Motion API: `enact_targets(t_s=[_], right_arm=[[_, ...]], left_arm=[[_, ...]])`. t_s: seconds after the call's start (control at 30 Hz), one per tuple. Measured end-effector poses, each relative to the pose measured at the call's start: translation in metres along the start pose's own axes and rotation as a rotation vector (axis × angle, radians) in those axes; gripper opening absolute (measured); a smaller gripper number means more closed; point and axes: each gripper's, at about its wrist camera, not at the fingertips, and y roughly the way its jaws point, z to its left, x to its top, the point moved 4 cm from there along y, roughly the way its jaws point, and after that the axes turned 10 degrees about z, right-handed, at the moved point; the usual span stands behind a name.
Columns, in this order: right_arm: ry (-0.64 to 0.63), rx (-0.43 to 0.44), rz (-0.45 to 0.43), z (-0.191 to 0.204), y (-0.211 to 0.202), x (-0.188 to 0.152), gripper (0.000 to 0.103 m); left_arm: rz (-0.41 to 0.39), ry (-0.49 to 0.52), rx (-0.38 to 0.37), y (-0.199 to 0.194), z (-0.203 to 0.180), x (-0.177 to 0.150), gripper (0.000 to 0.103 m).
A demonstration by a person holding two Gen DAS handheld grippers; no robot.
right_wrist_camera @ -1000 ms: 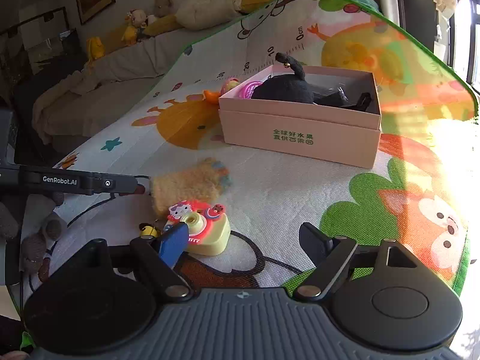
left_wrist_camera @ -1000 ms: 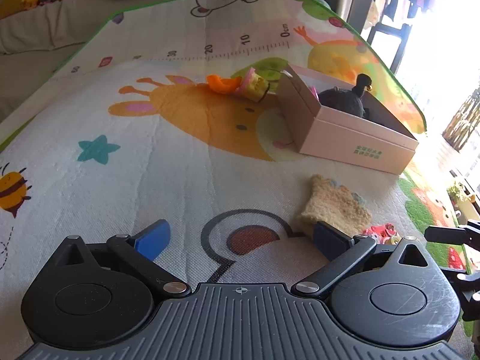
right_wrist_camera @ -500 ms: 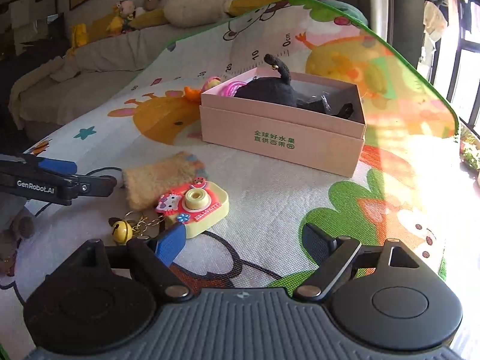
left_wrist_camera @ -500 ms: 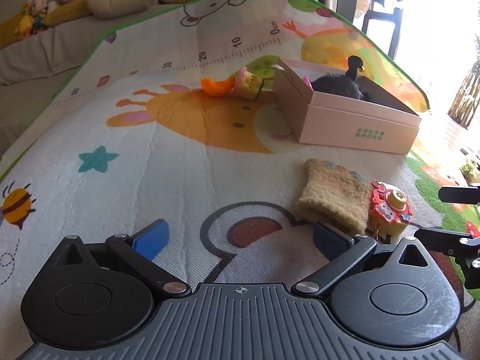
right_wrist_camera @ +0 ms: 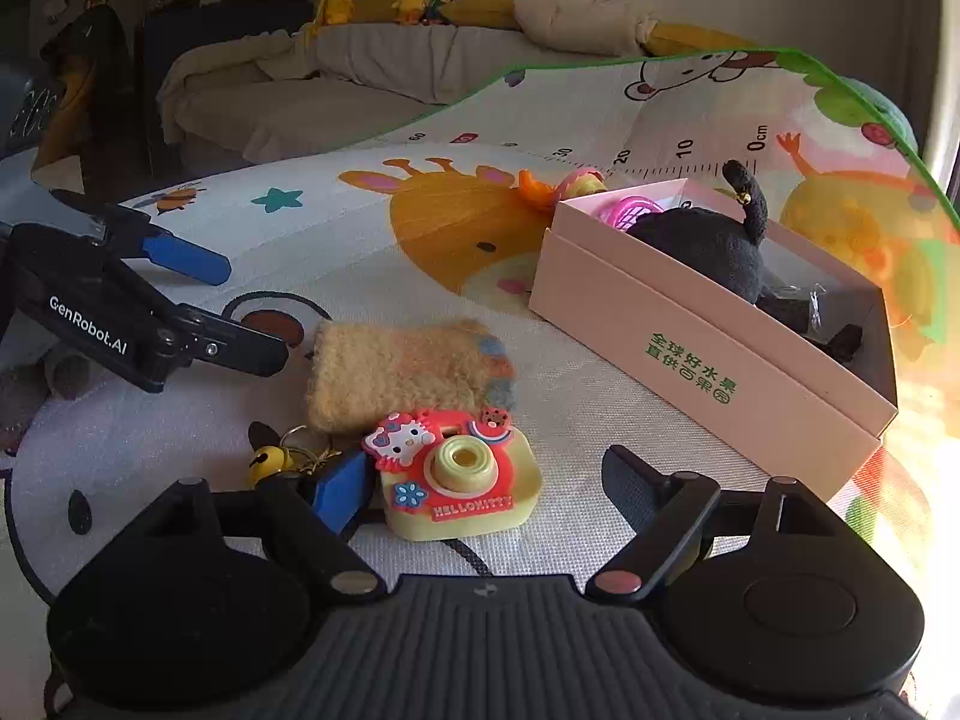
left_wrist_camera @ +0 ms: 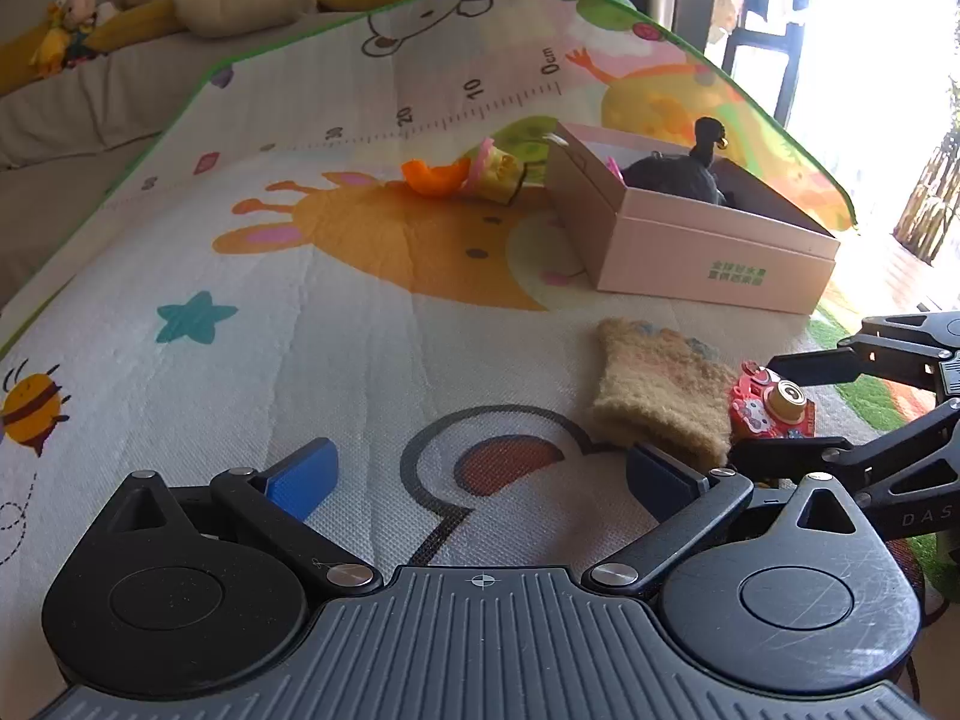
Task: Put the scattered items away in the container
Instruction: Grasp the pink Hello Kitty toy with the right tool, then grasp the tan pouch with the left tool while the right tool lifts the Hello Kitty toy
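A pink cardboard box (right_wrist_camera: pixel 690 342) (left_wrist_camera: pixel 708 258) holds a black plush toy (right_wrist_camera: pixel 714 246) and a pink item. A red and yellow Hello Kitty toy camera (right_wrist_camera: pixel 462 474) (left_wrist_camera: pixel 771 405) lies on the play mat next to a tan fuzzy pouch (right_wrist_camera: pixel 396 372) (left_wrist_camera: pixel 660 390) and a yellow bell keychain (right_wrist_camera: pixel 273 459). My right gripper (right_wrist_camera: pixel 480 480) is open, its fingers either side of the camera. My left gripper (left_wrist_camera: pixel 480 474) is open and empty, left of the pouch. An orange toy (left_wrist_camera: pixel 435 177) and a pink-yellow toy (left_wrist_camera: pixel 495 168) lie behind the box.
The colourful play mat (left_wrist_camera: pixel 300 300) covers the floor. A sofa with plush toys (right_wrist_camera: pixel 420 6) stands at the back. Bright window light comes from the right.
My right gripper has moved in towards the toy camera, which now sits between its fingers. The left gripper has turned slightly, so the pouch and camera show more fully.
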Motion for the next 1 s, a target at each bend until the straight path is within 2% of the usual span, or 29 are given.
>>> enact_targets(t_s=[0.03,0.1,0.2,0.3,0.37,0.47,0.63,0.7,0.77,0.8,0.9,1.0], right_arm=[[0.021,0.028,0.002,0.000,0.000,0.000,0.057],[0.054,0.036,0.001,0.002,-0.004,-0.003,0.056],[0.119,0.001,-0.002,-0.001,-0.015,-0.018,0.056],[0.208,-0.073,0.003,-0.014,-0.031,-0.037,0.056],[0.264,-0.133,0.006,-0.022,-0.041,-0.051,0.056],[0.329,-0.153,0.003,-0.025,-0.052,-0.065,0.056],[0.346,-0.154,-0.012,-0.018,-0.055,-0.070,0.057],[0.367,-0.160,-0.012,-0.021,-0.053,-0.070,0.059],[0.374,-0.158,-0.015,-0.022,-0.053,-0.070,0.064],[0.374,-0.158,-0.015,-0.022,-0.053,-0.070,0.068],[0.376,-0.151,-0.014,-0.022,-0.052,-0.069,0.072],[0.370,-0.152,-0.011,-0.022,-0.051,-0.069,0.075]], left_arm=[[0.000,0.000,0.000,0.000,0.000,0.000,0.103],[0.004,0.004,0.003,0.000,0.000,0.000,0.103],[0.017,0.003,-0.007,0.000,0.000,0.003,0.103],[0.034,0.016,-0.135,-0.001,-0.007,0.012,0.103],[0.025,0.059,-0.173,-0.001,-0.020,0.020,0.103],[0.012,0.182,-0.153,0.009,-0.049,0.030,0.103],[0.071,0.271,-0.141,0.036,-0.075,0.034,0.103],[0.078,0.281,-0.129,0.041,-0.078,0.034,0.098],[0.068,0.289,-0.111,0.042,-0.081,0.036,0.082],[0.068,0.289,-0.115,0.041,-0.081,0.036,0.082],[0.066,0.293,-0.112,0.040,-0.081,0.036,0.077],[0.060,0.307,-0.107,0.036,-0.080,0.034,0.068]])
